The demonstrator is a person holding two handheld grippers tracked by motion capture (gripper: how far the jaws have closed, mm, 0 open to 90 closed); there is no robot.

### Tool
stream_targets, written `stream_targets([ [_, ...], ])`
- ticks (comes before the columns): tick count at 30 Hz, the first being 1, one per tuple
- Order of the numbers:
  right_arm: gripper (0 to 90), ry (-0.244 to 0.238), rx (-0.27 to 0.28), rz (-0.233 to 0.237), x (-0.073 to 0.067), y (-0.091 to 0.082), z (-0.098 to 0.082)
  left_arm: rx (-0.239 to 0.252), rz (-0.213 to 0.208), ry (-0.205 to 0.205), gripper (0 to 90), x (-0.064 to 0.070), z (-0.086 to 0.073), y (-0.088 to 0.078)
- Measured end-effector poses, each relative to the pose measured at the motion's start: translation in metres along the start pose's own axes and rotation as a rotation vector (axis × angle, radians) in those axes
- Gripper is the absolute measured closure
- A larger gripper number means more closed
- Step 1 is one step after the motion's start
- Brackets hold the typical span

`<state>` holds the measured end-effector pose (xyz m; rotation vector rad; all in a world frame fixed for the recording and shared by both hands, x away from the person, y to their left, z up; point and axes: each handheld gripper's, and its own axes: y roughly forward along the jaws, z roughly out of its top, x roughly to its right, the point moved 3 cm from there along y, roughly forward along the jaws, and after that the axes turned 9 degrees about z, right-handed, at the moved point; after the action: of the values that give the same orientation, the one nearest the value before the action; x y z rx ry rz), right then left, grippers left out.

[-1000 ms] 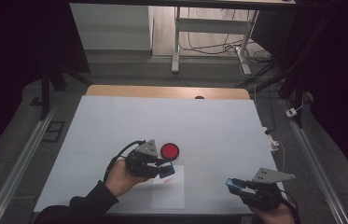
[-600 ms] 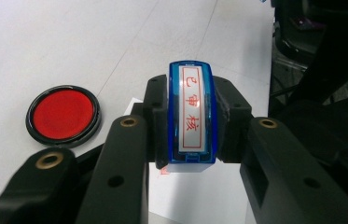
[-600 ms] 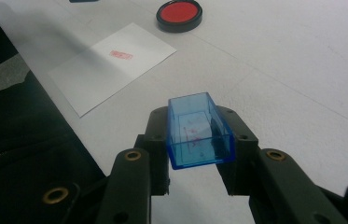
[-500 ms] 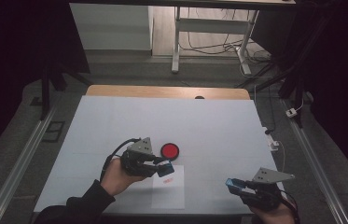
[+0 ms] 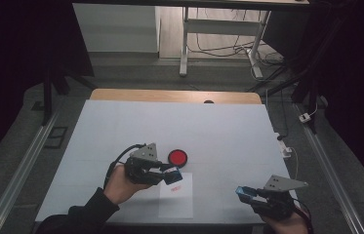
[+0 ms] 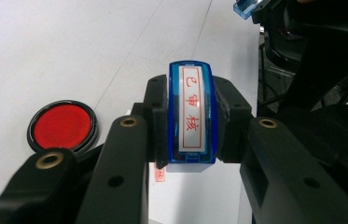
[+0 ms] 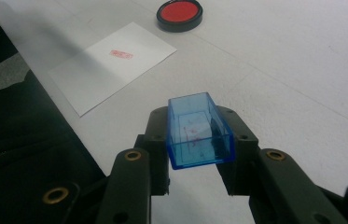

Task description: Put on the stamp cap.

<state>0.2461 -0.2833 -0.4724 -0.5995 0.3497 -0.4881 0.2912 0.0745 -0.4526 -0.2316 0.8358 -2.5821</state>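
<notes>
The left gripper (image 5: pixel 172 174) has its fingers (image 6: pixel 155 126) closed on a blue stamp (image 6: pixel 192 116), held above the worktop (image 5: pixel 121 131) just over the near edge of a sheet of paper (image 5: pixel 175 202) that bears a red stamp mark (image 7: pixel 121 55). A round red ink pad (image 5: pixel 177 157) lies just beside it. Near the worktop's front right corner, the right gripper (image 5: pixel 243 191) has its fingers (image 7: pixel 160 130) clamped on the stamp's clear blue cap (image 7: pixel 198 129).
</notes>
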Motion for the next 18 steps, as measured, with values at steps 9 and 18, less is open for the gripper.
stream_targets([
  [9, 67.6, 0.019, -0.001, 0.056, 0.0012, 0.0003, 0.0011, 0.012, 0.004, 0.010, 70.0, -0.0008, 0.0001, -0.0010],
  [18, 67.5, -0.039, 0.023, 0.090, -0.0069, 0.0019, 0.0091, 0.019, 0.001, 0.022, 70.0, -0.0018, 0.0009, -0.0036],
])
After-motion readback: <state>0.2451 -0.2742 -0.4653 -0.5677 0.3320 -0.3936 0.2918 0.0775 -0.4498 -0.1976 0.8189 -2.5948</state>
